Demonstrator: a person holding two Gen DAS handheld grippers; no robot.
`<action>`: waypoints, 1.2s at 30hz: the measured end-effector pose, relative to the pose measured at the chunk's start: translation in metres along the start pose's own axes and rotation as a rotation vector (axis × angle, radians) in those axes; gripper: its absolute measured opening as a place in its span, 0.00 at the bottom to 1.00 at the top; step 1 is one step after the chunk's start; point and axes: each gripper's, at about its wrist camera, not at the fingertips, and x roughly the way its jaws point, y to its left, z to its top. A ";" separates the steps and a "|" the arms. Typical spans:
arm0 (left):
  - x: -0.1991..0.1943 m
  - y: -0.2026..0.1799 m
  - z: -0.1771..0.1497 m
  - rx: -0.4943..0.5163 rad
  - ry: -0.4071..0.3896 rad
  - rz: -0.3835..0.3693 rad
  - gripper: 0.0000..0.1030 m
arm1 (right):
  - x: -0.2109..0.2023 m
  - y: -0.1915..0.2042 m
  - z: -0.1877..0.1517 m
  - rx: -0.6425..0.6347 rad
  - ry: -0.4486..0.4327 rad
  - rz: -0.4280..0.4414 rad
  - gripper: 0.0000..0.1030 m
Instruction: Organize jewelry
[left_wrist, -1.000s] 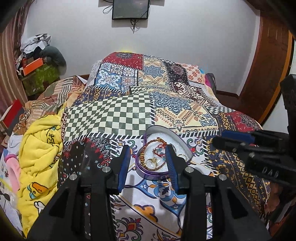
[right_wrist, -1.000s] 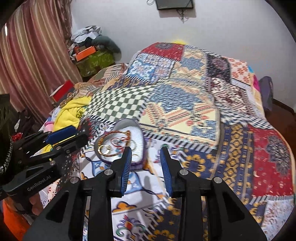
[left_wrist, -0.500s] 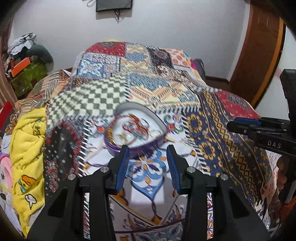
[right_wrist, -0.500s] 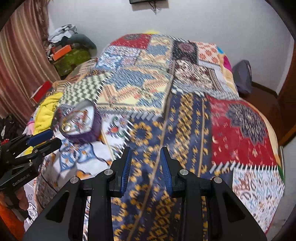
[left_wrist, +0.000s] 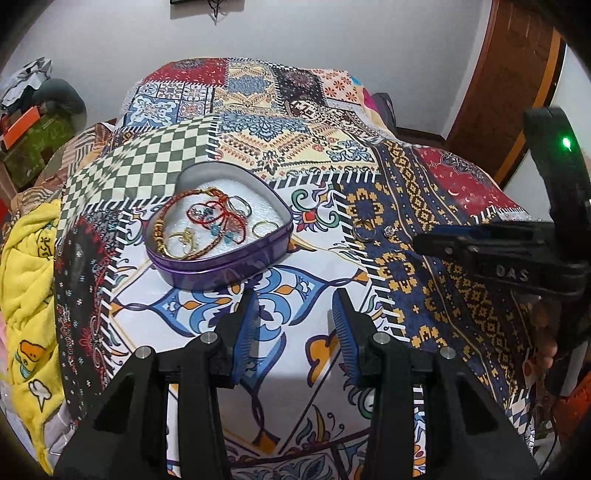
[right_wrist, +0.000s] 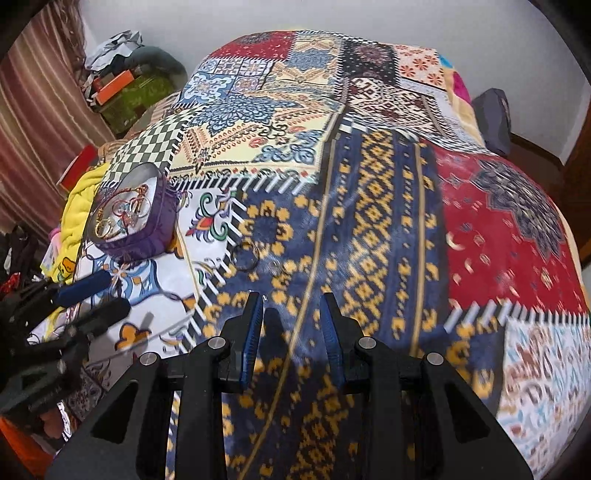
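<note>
Purple heart-shaped tin (left_wrist: 218, 236) lies open on the patchwork bedspread (left_wrist: 258, 96), left of centre in the left wrist view, and it already holds most of the jewelry (left_wrist: 207, 221): bracelets, chains and some rings. Two pieces are not yet inside, I judge: a ring (right_wrist: 246, 254) and a small earring-like piece (left_wrist: 389, 231), too small to identify, both on the blue-and-yellow patch right of the tin. Left claw (left_wrist: 295, 325) and right claw (right_wrist: 291, 325) both have the jaws apart and carry nothing, the right one just below the ring
</note>
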 end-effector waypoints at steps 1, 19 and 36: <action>0.002 0.000 0.000 -0.001 0.003 0.000 0.39 | 0.002 0.001 0.002 -0.004 0.003 0.000 0.28; 0.007 -0.009 0.010 0.028 0.005 -0.015 0.39 | 0.007 0.015 -0.001 -0.071 -0.033 -0.047 0.10; 0.052 -0.045 0.040 0.088 0.055 -0.064 0.39 | -0.037 -0.017 -0.007 0.005 -0.103 -0.028 0.07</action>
